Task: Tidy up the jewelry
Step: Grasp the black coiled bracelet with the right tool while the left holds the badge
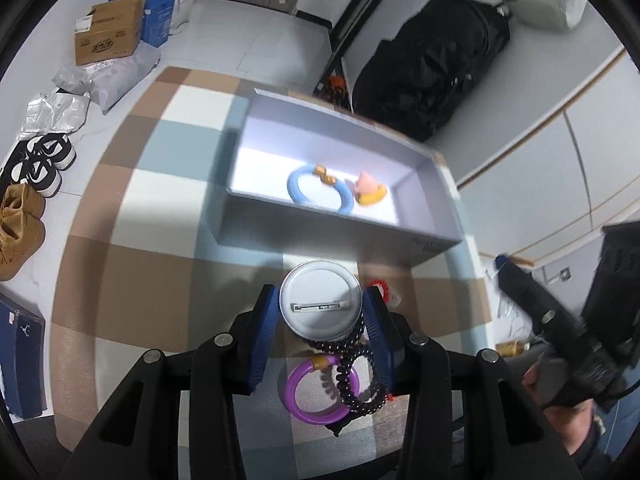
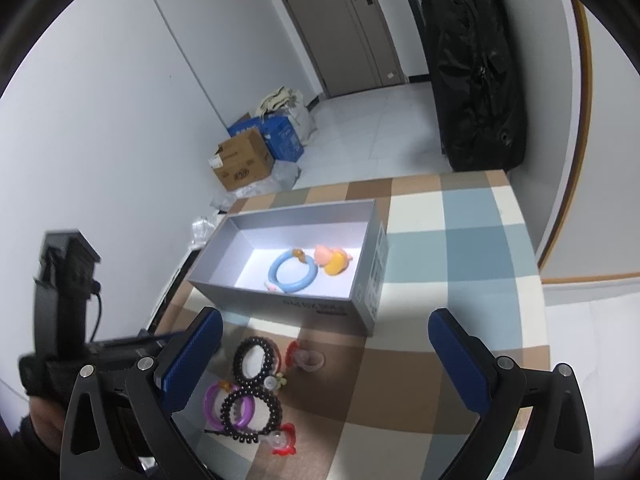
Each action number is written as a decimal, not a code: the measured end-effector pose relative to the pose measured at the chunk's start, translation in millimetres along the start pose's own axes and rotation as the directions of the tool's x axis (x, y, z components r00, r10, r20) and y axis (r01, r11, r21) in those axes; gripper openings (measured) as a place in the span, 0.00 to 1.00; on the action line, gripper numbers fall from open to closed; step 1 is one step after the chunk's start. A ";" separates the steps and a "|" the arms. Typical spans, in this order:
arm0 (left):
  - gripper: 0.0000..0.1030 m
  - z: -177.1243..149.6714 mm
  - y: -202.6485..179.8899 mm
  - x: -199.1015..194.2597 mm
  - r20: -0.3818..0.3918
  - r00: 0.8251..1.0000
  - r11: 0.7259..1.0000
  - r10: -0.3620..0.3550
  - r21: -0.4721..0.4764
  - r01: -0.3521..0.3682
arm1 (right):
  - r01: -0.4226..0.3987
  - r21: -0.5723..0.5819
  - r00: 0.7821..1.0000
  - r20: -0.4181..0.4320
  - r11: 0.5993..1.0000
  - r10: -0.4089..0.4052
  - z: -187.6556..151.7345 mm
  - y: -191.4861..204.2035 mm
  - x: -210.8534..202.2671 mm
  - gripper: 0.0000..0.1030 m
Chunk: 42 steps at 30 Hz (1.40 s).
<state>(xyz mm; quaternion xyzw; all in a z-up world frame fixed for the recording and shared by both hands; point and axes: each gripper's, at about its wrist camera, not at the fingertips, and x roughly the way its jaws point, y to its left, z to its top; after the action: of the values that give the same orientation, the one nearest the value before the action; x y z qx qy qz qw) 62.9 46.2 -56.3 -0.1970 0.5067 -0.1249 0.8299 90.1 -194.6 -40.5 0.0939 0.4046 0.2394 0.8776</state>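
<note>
Evidently the left tongs (image 1: 322, 316) are clamped on the round white pin-back badge (image 1: 320, 304), one blue pad at each rim, lifted above the checked tabletop (image 1: 132, 280) to go into the grey open cardboard box (image 1: 336, 236) ahead, near the far edge. Its back faces the camera, the clasp bar lying crosswise between the pads. The right tongs (image 2: 324, 364) stand wide apart, empty

We look down steeply from both wrists, close above the checked tablecloth (image 1: 132, 264); both views share the open grey cardboard box (image 2: 280, 300).
</note>
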 end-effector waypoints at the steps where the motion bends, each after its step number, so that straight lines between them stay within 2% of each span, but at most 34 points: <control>1: 0.36 1.3 0.1 -3.7 0.010 1.000 1.000 -0.004 -0.001 0.004 | -0.004 -0.006 1.000 -0.008 1.000 0.004 -0.8 1.7 1.6 1.00; 5: 0.36 7.2 -1.0 -12.7 0.044 0.999 1.000 -0.011 0.005 0.011 | -0.031 -0.047 0.999 -0.039 0.998 0.029 -3.4 11.5 7.7 0.99; 8: 0.36 11.1 2.7 -16.8 0.061 0.998 1.000 -0.014 -0.005 0.014 | -0.078 -0.059 0.992 -0.100 0.995 0.072 -6.9 22.0 17.7 0.94; 12: 0.36 16.1 13.1 -23.2 0.078 0.997 0.999 -0.030 -0.036 0.033 | -0.149 -0.038 0.969 -0.205 0.988 0.138 -15.9 34.5 37.0 0.77; 16: 0.36 19.8 21.6 -25.8 0.079 0.997 0.999 -0.028 -0.041 0.032 | -0.171 -0.056 0.950 -0.275 0.984 0.150 -24.4 48.7 53.2 0.77; 19: 0.36 20.6 26.6 -25.6 0.069 0.997 0.999 -0.036 -0.031 0.038 | -0.168 -0.072 0.941 -0.308 0.983 0.138 -28.9 56.5 64.8 0.76; 21: 0.36 20.3 29.6 -26.9 0.069 0.997 0.999 -0.037 -0.036 0.040 | -0.157 -0.077 0.938 -0.325 0.985 0.124 -30.6 59.4 72.4 0.71; 25: 0.36 21.5 34.7 -29.2 0.070 0.997 0.998 -0.045 -0.044 0.048 | -0.125 -0.101 0.938 -0.337 0.987 0.084 -31.2 63.5 82.1 0.68; 29: 0.36 22.1 38.2 -29.7 0.068 0.997 0.998 -0.036 -0.045 0.039 | -0.083 -0.197 0.943 -0.333 0.977 0.013 -32.2 78.5 89.6 0.68; 32: 0.36 22.3 42.1 -29.5 0.063 0.997 0.998 -0.034 -0.055 0.038 | -0.018 -0.305 0.945 -0.317 0.952 -0.084 -36.5 91.8 98.1 0.67; 34: 0.36 22.7 45.6 -30.2 0.063 0.997 0.997 -0.038 -0.066 0.043 | 0.005 -0.330 0.944 -0.309 0.944 -0.113 -38.9 94.6 98.9 0.65; 38: 0.36 24.5 47.1 -31.5 0.066 0.997 0.996 -0.046 -0.074 0.051 | 0.035 -0.377 0.945 -0.289 0.926 -0.154 -40.2 99.4 101.3 0.50; 42: 0.36 24.6 45.7 -31.8 0.069 0.996 0.996 -0.048 -0.071 0.053 | 0.033 -0.383 0.948 -0.281 0.923 -0.150 -40.7 98.8 99.6 0.49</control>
<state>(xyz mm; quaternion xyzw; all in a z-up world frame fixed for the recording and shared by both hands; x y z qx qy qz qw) 70.6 104.7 -41.8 -0.2441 0.4776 -0.1207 0.8353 81.0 -60.6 -97.9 -0.1322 0.4861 0.2818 0.8166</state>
